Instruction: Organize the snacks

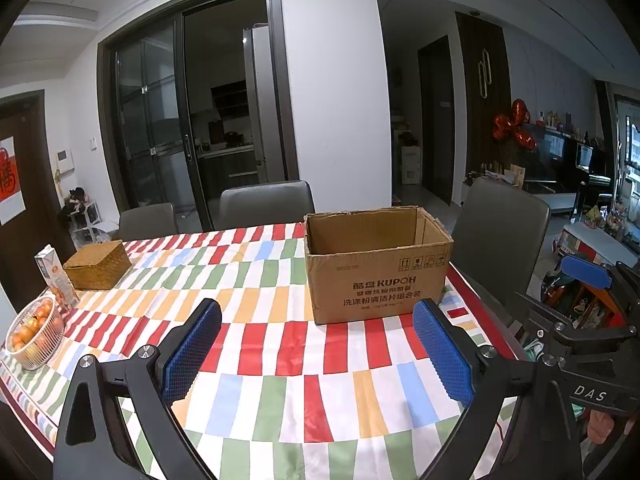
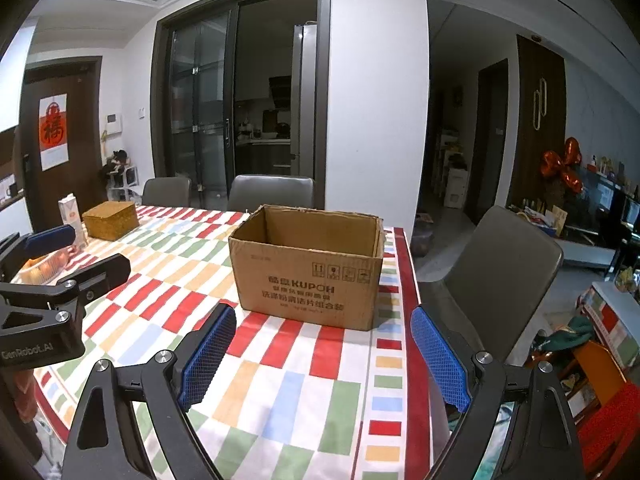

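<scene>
The left gripper (image 1: 318, 312) has its two blue fingers wide apart, and nothing is between them. It hangs over the table (image 1: 280, 360) with the bright checked cloth. The cardboard box (image 1: 376, 264) stands just ahead of it, a bit to the right, open at the top. Far off to its left sit a woven box (image 1: 98, 264), a carton (image 1: 56, 276) and a bowl of fruit (image 1: 36, 332).

The right gripper (image 2: 324, 320) is open wide too, and it holds nothing. The cardboard box (image 2: 308, 268) is straight ahead of it, close to its fingertips but not touching. The left gripper (image 2: 76, 252) shows off to its left side.
</scene>
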`<control>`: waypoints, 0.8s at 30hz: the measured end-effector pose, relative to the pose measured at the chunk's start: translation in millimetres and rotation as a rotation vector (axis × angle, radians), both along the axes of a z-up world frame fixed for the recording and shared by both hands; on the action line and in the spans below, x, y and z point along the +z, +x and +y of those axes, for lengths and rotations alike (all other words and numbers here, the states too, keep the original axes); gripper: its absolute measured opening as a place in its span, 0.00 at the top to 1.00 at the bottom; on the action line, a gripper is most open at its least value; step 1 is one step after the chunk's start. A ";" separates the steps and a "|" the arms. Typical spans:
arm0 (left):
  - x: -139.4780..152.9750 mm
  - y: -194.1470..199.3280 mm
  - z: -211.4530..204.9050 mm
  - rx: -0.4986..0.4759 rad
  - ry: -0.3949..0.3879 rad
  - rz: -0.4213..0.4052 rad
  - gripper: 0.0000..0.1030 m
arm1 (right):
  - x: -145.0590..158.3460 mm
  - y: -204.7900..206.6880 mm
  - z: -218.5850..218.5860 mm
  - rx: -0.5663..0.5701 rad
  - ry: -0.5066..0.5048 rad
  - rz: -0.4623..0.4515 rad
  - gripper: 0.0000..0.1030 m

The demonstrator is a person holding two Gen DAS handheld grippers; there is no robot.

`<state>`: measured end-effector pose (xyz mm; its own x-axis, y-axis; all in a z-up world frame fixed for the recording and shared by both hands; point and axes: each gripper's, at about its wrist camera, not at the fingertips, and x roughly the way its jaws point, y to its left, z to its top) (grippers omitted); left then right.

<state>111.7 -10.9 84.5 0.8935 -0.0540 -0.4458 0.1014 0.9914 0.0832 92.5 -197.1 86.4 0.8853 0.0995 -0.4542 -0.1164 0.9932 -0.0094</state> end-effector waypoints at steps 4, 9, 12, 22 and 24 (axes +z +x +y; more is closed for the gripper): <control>1.5 -2.4 0.3 -0.002 -0.002 0.000 0.03 | 1.3 0.8 -2.1 -0.003 0.006 0.002 0.13; 1.8 -2.9 0.3 0.000 -0.001 0.000 0.01 | 1.3 1.2 -2.6 -0.003 0.004 0.001 0.13; 2.5 -3.3 -0.7 0.001 0.001 -0.002 0.00 | 2.0 -0.1 -3.4 -0.010 0.006 -0.001 0.13; 3.4 -3.6 3.9 -0.002 -0.013 0.002 0.00 | 2.1 -3.5 -2.7 -0.023 0.011 -0.006 0.13; 2.6 -3.3 4.1 0.002 -0.009 0.003 0.00 | 1.9 -3.5 -2.7 -0.022 0.012 -0.006 0.13</control>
<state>108.5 -6.9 87.0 0.8922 -0.0564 -0.4481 0.0998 0.9923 0.0737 89.1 -199.7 88.3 0.8898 0.0857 -0.4482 -0.0949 0.9955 0.0019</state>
